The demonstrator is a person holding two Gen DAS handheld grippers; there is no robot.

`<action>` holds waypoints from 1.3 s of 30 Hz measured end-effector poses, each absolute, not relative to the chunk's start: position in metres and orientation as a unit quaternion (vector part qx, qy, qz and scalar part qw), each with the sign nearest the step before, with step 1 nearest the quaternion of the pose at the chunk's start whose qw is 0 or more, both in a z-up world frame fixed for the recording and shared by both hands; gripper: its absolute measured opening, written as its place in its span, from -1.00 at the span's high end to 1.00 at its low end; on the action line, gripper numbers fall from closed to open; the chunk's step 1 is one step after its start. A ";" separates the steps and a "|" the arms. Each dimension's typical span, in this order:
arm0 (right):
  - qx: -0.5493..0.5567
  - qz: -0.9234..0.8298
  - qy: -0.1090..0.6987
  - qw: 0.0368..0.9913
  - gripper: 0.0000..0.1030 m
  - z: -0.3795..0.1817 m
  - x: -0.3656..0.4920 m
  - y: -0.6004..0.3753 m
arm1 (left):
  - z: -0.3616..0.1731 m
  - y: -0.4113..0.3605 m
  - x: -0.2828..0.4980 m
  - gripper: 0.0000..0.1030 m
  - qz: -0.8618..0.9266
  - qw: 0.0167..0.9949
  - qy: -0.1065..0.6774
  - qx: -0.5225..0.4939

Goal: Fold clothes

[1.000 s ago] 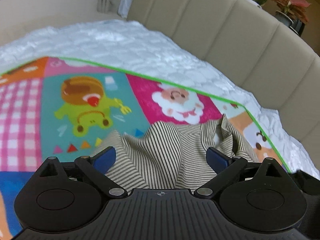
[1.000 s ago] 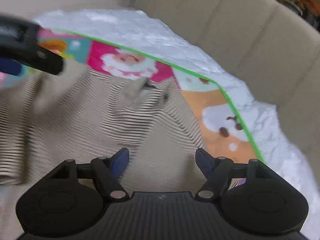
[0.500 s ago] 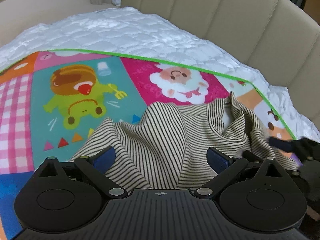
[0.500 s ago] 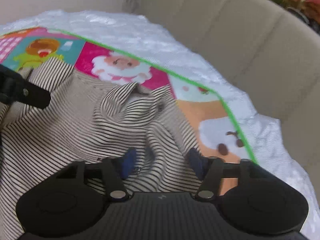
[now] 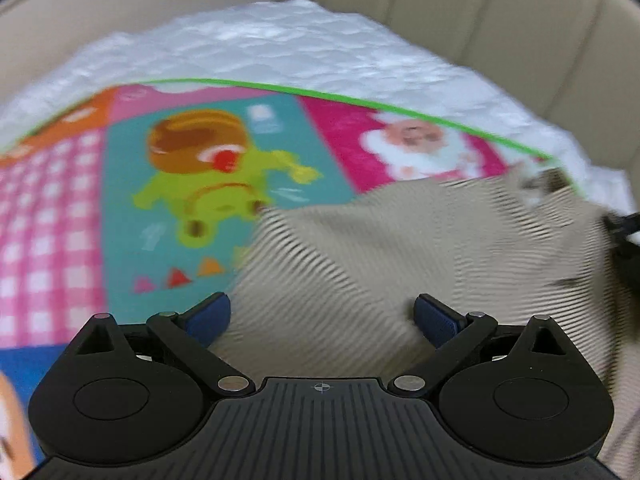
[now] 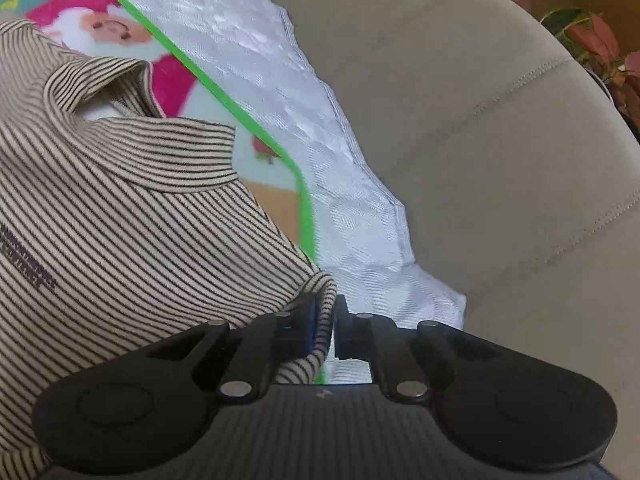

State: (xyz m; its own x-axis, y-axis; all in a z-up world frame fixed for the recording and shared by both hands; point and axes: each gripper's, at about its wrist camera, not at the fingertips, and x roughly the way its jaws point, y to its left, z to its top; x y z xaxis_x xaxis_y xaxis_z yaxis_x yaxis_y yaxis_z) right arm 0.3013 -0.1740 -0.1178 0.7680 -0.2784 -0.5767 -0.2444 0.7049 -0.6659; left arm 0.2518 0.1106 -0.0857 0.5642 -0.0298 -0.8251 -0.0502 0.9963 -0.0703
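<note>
Garment: we see a beige striped shirt (image 6: 120,216) with dark thin stripes lying rumpled on the play mat (image 5: 132,200), its collar raised and a small line of print on the chest.
Right hand-held gripper (image 6: 326,326): our jaws are closing, with a fold of the shirt's edge between the blue pads, which press on it.
Left hand-held gripper (image 5: 322,314): we hold it with jaws spread wide above the shirt, blue pads (image 5: 210,316) apart and nothing between them touching.
Mat: bright cartoon panels, green trim, spread over a white quilted bed cover (image 5: 300,52).
Surround: a beige padded headboard (image 6: 480,140) curves around the bed; leafy plants (image 6: 592,36) show beyond it.
Sharpness: the left view is blurred.
</note>
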 end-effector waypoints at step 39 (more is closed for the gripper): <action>-0.249 -0.061 0.280 0.925 0.75 0.018 0.198 -0.328 | -0.060 0.068 0.208 -1.00 -0.076 0.897 0.435 -0.030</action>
State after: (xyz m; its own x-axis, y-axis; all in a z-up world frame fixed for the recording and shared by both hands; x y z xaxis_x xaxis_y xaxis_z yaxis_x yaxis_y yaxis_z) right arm 0.1979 -0.3283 0.0176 0.8356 -0.2523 -0.4880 -0.0268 0.8685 -0.4949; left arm 0.2077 0.0679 -0.0603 0.6107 -0.1625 -0.7750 0.1096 0.9866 -0.1206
